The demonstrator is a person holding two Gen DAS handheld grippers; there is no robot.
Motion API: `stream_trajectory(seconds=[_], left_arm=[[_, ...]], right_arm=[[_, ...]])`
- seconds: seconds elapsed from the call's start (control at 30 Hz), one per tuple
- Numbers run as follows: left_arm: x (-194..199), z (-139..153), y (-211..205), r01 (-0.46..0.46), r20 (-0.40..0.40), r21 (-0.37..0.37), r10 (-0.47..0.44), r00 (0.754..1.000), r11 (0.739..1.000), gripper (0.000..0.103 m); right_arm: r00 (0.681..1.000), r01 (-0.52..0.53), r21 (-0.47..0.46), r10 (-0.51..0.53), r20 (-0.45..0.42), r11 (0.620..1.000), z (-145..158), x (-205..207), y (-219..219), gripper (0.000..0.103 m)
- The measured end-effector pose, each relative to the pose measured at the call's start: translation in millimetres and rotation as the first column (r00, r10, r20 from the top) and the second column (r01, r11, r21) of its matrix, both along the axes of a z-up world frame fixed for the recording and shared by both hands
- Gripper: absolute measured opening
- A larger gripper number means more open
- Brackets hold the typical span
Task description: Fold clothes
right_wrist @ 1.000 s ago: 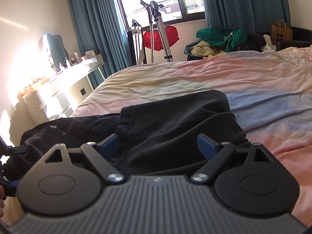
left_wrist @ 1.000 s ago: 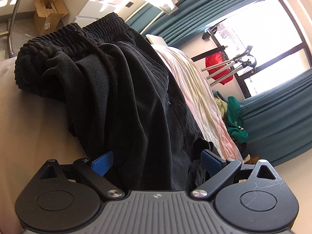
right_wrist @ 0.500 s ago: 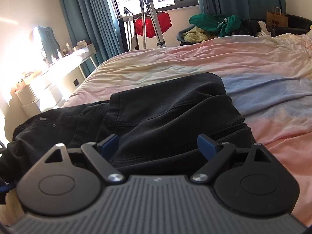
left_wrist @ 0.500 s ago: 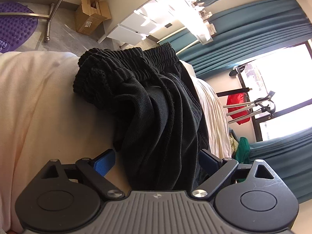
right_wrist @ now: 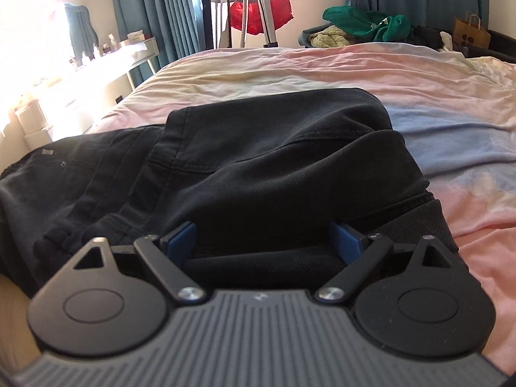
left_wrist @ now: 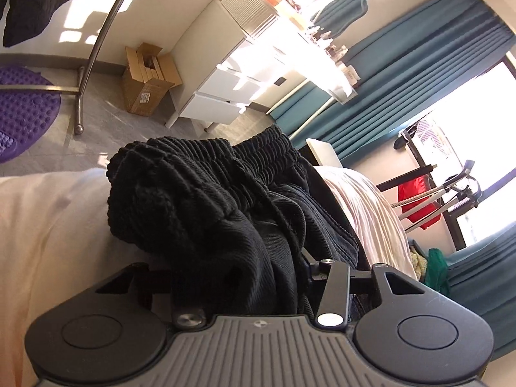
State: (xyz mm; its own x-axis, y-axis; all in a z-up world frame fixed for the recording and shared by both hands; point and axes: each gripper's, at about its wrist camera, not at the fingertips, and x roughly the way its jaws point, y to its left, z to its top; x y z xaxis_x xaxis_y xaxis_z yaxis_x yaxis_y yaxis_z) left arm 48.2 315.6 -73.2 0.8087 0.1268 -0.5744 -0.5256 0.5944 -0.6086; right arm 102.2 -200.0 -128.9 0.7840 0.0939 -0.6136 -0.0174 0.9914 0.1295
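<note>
The black trousers (right_wrist: 258,167) lie on the bed (right_wrist: 387,77), the left gripper (left_wrist: 238,277) closing on their near bunched cloth (pads hidden) and the right gripper (right_wrist: 262,242) open over the near edge.

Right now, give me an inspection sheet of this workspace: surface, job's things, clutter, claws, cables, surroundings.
Surface: bed with a pink, yellow and blue sheet, creased.
Job's things: black trousers lying across the bed, folded over themselves; ribbed waistband with a drawstring at the bed's edge.
Clutter: green and yellow clothes heaped beyond the bed; paper bag beside them.
Claws: left claw closing, trouser fabric bunched between its fingers; right claw open, its fingers set either side of a trouser fold, not pinching it.
Cables: nothing seen.
Surroundings: teal curtains, bright window, white drawers, cardboard box, red garment on a stand.
</note>
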Motion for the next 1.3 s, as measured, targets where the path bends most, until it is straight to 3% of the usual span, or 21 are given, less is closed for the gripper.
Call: stream_trajectory(seconds=[0.13, 0.27, 0.37, 0.47, 0.63, 0.73, 0.83, 0.97, 1.0, 1.1, 1.17, 1.27, 1.3], left_arm=[[3.3, 27.2, -32.0, 0.036, 0.025, 0.191, -0.041, 0.999, 0.981, 0.03], [10.2, 64.5, -72.9, 0.073, 0.086, 0.369, -0.112, 0.99, 0.927, 0.025], [11.3, 99.4, -110.5, 0.074, 0.146, 0.439, -0.152, 0.977, 0.896, 0.024], [11.8, 131.0, -155.4, 0.023, 0.223, 0.459, -0.141, 0.965, 0.888, 0.023], [4.0, 177.7, -273.0, -0.005, 0.351, 0.526, -0.212, 0.912, 0.85, 0.021], [-0.9, 185.1, -350.9, 0.012, 0.387, 0.559, -0.274, 0.88, 0.829, 0.021], [-5.3, 177.0, -419.0, 0.025, 0.426, 0.546, -0.303, 0.853, 0.838, 0.021], [-12.0, 146.6, -501.0, 0.067, 0.427, 0.545, -0.345, 0.836, 0.836, 0.021], [-13.3, 135.3, -519.8, 0.091, 0.406, 0.56, -0.368, 0.836, 0.823, 0.021], [-10.6, 94.1, -570.3, 0.184, 0.316, 0.638, -0.472, 0.823, 0.748, 0.021], [-5.7, 59.0, -603.3, 0.276, 0.202, 0.719, -0.572, 0.795, 0.638, 0.021], [1.5, 24.4, -634.6, 0.382, 0.067, 0.77, -0.661, 0.748, 0.511, 0.021], [2.6, 17.9, -640.9, 0.399, 0.043, 0.778, -0.674, 0.737, 0.486, 0.021]], right_arm=[[1.0, -0.001, -0.064, 0.001, 0.004, 0.998, -3.8, -0.1, 9.4, 0.091], [1.0, 0.006, 0.001, -0.006, -0.011, 1.0, 6.2, -1.9, 0.6, 0.09], [1.0, 0.022, 0.117, -0.024, 0.019, 0.993, 27.9, -10.7, -20.4, 0.089], [0.995, 0.049, 0.184, -0.064, 0.075, 0.982, 53.3, -21.0, -44.5, 0.089], [0.954, 0.176, 0.061, -0.185, 0.235, 0.983, 90.0, -47.6, -85.7, 0.089], [0.935, 0.226, 0.089, -0.241, 0.259, 0.97, 100.8, -57.9, -121.0, 0.089], [0.916, 0.278, 0.191, -0.32, 0.244, 0.941, 101.4, -64.6, -158.2, 0.089], [0.877, 0.35, 0.359, -0.437, 0.198, 0.865, 88.5, -73.1, -207.8, 0.089], [0.863, 0.379, 0.394, -0.474, 0.174, 0.837, 83.1, -75.3, -219.9, 0.089], [0.836, 0.41, 0.494, -0.532, 0.133, 0.767, 71.0, -81.5, -248.3, 0.089], [0.82, 0.42, 0.55, -0.561, 0.11, 0.722, 63.6, -85.5, -264.6, 0.089], [0.81, 0.425, 0.605, -0.582, 0.078, 0.673, 53.1, -87.3, -279.3, 0.09], [0.808, 0.426, 0.62, -0.585, 0.066, 0.659, 49.5, -86.7, -283.4, 0.09]])
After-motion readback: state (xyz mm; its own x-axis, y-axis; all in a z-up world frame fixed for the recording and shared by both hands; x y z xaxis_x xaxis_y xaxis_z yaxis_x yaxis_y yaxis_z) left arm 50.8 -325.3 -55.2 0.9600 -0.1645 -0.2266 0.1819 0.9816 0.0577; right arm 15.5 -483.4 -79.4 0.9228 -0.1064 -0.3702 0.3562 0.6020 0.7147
